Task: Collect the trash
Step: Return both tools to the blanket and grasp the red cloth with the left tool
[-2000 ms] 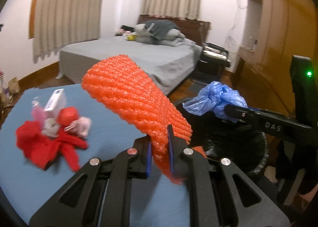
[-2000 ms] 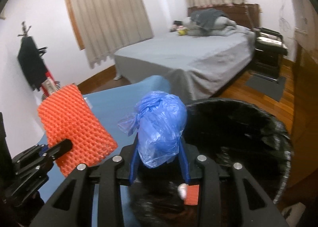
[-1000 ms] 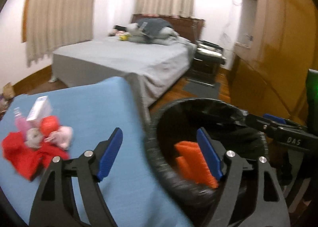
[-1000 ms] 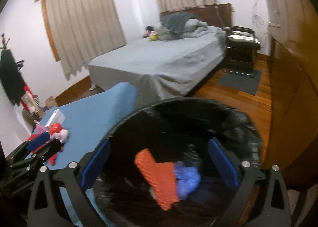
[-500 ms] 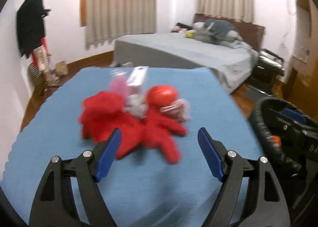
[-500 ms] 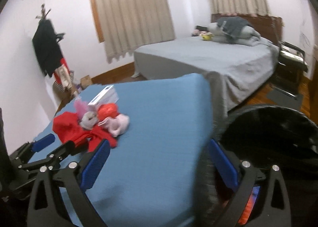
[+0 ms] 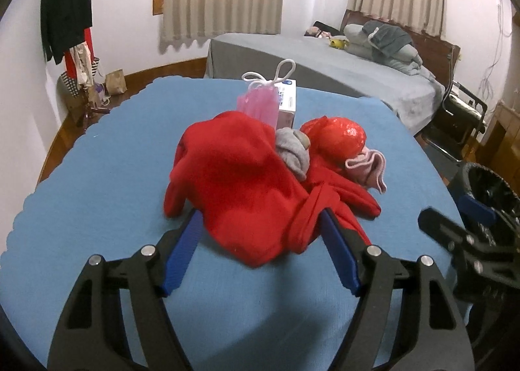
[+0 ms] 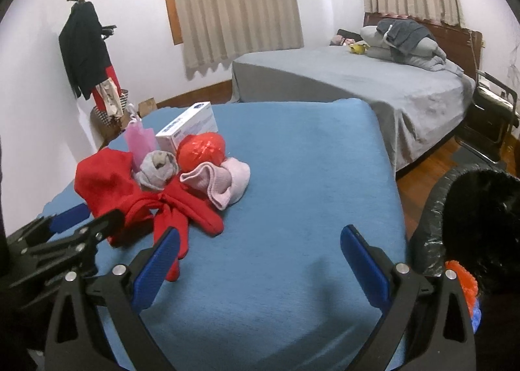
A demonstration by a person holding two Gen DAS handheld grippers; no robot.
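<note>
My left gripper (image 7: pixel 260 241) closing around soft crumpled red cloth (image 7: pixel 240 182), pads not pressing. Right gripper (image 8: pixel 260 270) wide, empty. Bin (image 8: pixel 455 208) cut off.

A bedroom in a home. Beyond the grippers stands a bed (image 8: pixel 373 85) with a grey cover, with pillows and a folded grey blanket (image 8: pixel 406 31) piled against its dark wooden headboard (image 8: pixel 455 34). Beige pleated curtains (image 8: pixel 234 4) hang on the white far wall. Far to the left, a coat stand (image 8: pixel 86 46) holds dark and red clothes. The floor (image 8: pixel 432 163) to the right is polished wood. Close in front lies a blue-covered table (image 8: pixel 308 176) bearing crumpled clothing and small household items.
</note>
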